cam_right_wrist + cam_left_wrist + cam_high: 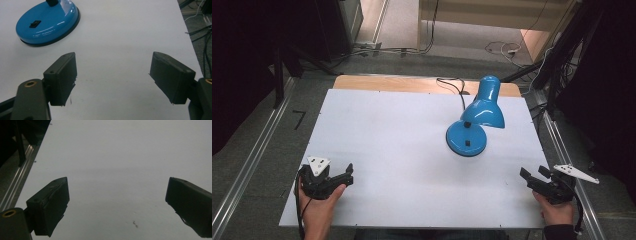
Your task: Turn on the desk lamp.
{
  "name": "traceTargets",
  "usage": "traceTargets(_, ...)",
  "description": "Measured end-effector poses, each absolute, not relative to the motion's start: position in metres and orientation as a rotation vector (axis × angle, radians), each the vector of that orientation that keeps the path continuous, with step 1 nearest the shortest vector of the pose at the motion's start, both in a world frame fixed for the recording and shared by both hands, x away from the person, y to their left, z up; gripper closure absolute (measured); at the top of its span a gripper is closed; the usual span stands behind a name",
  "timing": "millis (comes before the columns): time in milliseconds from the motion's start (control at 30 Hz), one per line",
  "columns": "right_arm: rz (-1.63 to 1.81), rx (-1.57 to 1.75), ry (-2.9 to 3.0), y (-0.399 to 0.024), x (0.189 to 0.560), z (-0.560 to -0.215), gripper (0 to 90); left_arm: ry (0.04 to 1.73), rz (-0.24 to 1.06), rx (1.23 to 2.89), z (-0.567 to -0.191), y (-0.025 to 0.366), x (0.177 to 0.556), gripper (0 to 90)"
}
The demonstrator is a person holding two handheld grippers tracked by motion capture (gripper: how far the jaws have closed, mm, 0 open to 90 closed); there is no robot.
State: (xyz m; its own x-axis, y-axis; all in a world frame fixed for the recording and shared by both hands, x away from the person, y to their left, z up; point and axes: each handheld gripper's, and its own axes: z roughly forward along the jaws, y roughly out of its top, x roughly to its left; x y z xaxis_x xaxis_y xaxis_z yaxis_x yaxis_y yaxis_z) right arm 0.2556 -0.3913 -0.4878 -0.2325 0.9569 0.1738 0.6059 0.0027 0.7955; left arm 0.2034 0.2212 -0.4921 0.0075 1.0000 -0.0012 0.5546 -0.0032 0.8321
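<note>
Blue desk lamp (473, 120) stands upright on the white table top (402, 150), right of centre and toward the far half. Round blue base (47, 22) flat on the surface, a small black switch (35, 24) on its upper face; glossy blue shade (484, 107) tipped over the base, facing down and toward the right. Black cord (454, 87) runs from the lamp back over the far edge of the table. Right gripper (532, 176) sits at the near right corner of the table, held in the person's right hand (557, 210), well apart from the lamp; in the right gripper view the base lies ahead and to the upper left of the jaws, not between them. Jaws spread wide, nothing held, bare table between them. Left gripper (348, 175) at the near left edge, in the left hand (319, 207), far from the lamp across the table. Its jaws also stand wide apart and hold nothing; the left gripper view has bare white surface between them. Grey carpeted floor (262, 150) and metal rails (249, 165) flank the table.
</note>
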Motion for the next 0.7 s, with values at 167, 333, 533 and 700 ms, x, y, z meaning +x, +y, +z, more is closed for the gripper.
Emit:
traceTargets(167,1.118,1.606,1.872,-0.3896,0.2567,-0.4875,20.0,1.623,0.860,1.614,-0.4912,0.2218,0.2019,4.7)
traceTargets(333,1.120,1.589,1.875,-0.3883,0.2580,-0.4876,20.0,1.643,0.830,1.583,-0.4932,0.2269,0.2009,4.7)
traceTargets(533,1.124,1.585,1.879,-0.3863,0.2590,-0.4869,20.1,1.655,0.838,1.577,-0.4937,0.2287,0.2002,4.7)
traceTargets(700,1.126,1.580,1.881,-0.3848,0.2597,-0.4864,20.1,1.653,0.842,1.569,-0.4935,0.2285,0.2000,4.7)
